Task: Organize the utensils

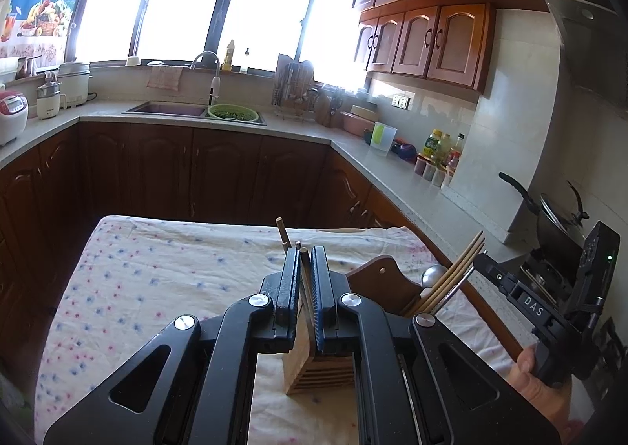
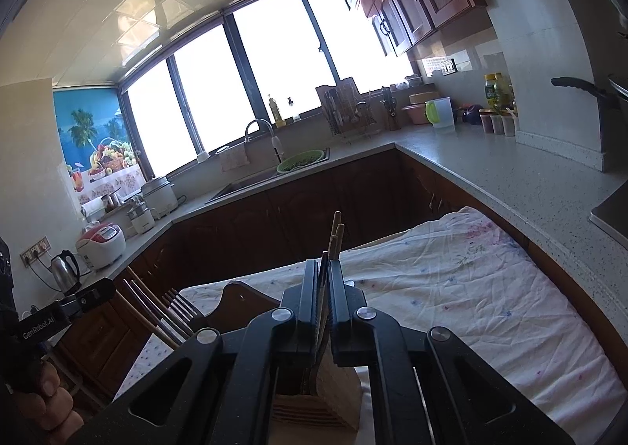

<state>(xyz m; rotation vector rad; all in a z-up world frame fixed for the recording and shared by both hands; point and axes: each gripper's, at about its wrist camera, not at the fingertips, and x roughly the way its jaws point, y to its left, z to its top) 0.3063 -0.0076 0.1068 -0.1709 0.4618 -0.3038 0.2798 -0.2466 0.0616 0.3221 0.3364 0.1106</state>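
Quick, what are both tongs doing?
Left tongs: shut on chopsticks.
Right tongs: shut on a chopstick bundle.

In our left gripper we clamp thin sticks above a slatted wooden holder on the floral cloth. To the right, chopsticks lean beside our other gripper.
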